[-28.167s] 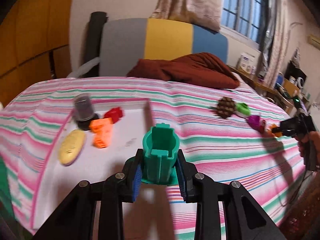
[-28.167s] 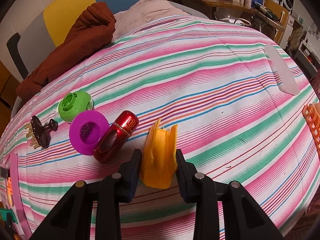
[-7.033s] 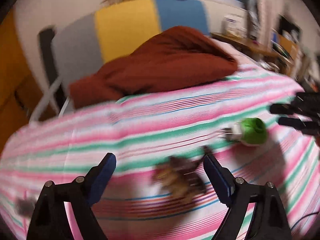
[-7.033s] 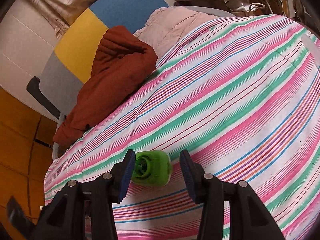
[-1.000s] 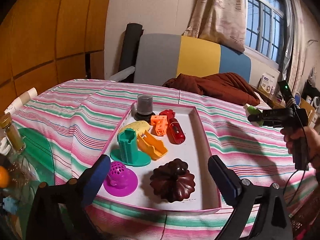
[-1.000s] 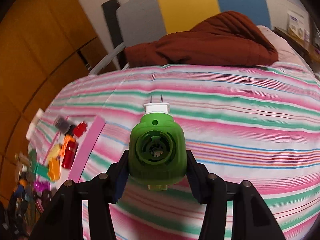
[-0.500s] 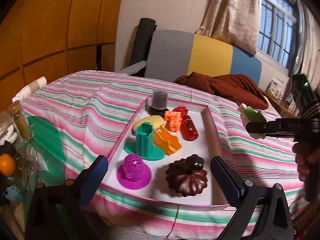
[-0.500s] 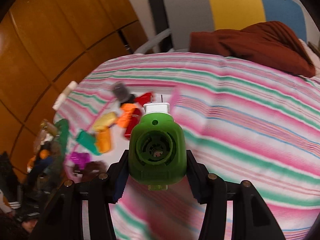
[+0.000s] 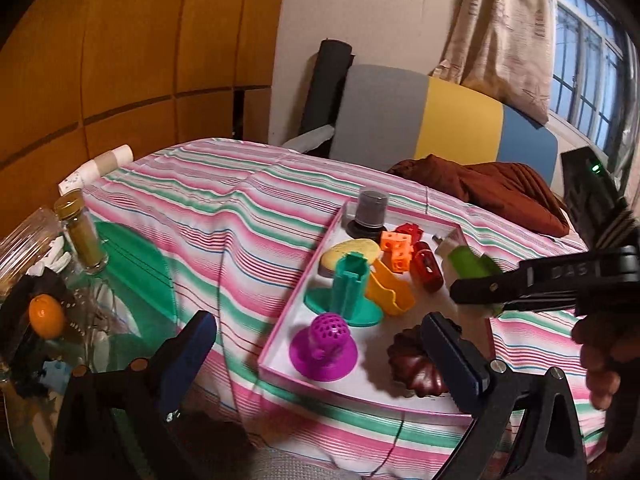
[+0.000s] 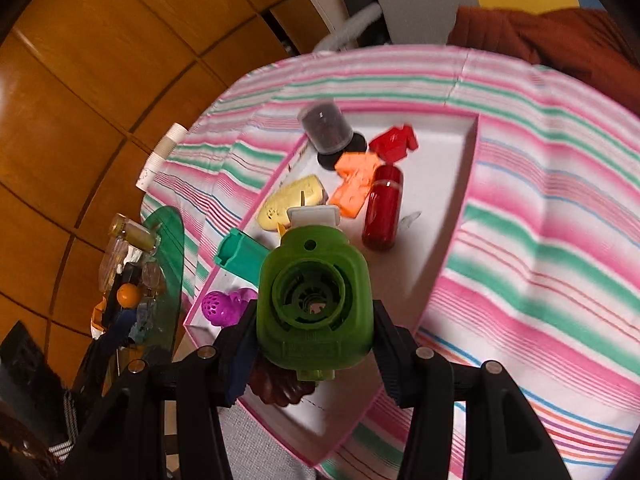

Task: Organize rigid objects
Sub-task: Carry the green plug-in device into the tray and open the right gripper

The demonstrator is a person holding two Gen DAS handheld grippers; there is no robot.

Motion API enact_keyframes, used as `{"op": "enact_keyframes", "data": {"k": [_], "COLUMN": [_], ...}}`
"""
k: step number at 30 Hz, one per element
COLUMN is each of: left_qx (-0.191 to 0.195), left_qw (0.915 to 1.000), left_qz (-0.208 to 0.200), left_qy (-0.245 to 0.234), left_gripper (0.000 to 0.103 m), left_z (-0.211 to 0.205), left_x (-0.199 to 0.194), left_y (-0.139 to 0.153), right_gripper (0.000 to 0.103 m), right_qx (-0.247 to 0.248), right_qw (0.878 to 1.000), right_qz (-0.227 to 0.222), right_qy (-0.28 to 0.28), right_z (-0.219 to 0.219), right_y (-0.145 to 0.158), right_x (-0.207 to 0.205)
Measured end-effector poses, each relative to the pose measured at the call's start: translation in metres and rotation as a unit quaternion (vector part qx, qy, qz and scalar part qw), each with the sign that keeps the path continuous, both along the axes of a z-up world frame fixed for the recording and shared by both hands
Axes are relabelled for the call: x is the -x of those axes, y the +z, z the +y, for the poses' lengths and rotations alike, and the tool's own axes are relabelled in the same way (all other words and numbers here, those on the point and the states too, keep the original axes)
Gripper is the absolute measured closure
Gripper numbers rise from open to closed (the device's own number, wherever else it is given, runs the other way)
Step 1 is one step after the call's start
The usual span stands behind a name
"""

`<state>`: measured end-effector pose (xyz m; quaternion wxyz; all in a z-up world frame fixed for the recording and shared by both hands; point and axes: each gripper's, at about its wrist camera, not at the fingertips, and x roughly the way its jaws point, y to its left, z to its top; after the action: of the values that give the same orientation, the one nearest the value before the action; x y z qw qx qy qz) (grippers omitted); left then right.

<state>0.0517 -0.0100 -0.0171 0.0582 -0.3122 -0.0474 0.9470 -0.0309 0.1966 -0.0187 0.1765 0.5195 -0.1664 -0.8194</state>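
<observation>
My right gripper (image 10: 316, 340) is shut on a green plug-in device (image 10: 316, 300) with a white pronged end, held over the near part of the pink-rimmed white tray (image 10: 452, 232). In the left wrist view that gripper (image 9: 472, 292) reaches in from the right with the green device (image 9: 468, 264) above the tray (image 9: 280, 344). The tray holds a purple strainer (image 9: 324, 340), a teal stand (image 9: 348, 292), an orange holder (image 9: 388, 292), a red capsule (image 9: 428, 272) and a dark brown mould (image 9: 412, 364). My left gripper (image 9: 320, 344) stands open and empty before the tray's near edge.
A grey cup (image 9: 372, 210), red block (image 9: 410, 232), orange cube piece (image 9: 394, 250) and yellow oval (image 9: 352, 250) fill the tray's far end. A cluttered glass side table with a bottle (image 9: 82, 236) stands left. A brown blanket (image 9: 500, 192) lies behind. A hand (image 9: 604, 352) grips the right handle.
The right gripper has carried the green device from over the striped bedspread leftward to above the tray. The left gripper has shifted slightly and stays open.
</observation>
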Motion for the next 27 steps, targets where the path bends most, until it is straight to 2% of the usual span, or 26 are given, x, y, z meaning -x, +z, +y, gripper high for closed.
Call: {"op": "enact_keyframes", "data": {"k": [11,18,27], "left_qx": [0.027,0.039,0.035], "left_qw": [0.9995,0.9988,0.9983], "left_qz": [-0.012,-0.022,-0.037], "left_qy": [0.015,0.022,0.029], "left_gripper": [0.0,0.0,0.0], "left_z": [-0.001,0.002,0.002], "left_x": [-0.001,0.0,0.006], "left_y": [0.001,0.004,0.007], "right_gripper": [0.05,0.05,0.05], "right_qx": [-0.038,-0.106,-0.074], "right_qw": [0.998,0.994,0.995], "right_qz": [-0.052,-0.014,0.017], "right_qy": [-0.016,-0.029,-0.068], "right_z": [-0.013,-0.016,-0.001], "right_y": [-0.028,-0.024,-0.003], "right_x": [0.025,0.034,-0.001]}}
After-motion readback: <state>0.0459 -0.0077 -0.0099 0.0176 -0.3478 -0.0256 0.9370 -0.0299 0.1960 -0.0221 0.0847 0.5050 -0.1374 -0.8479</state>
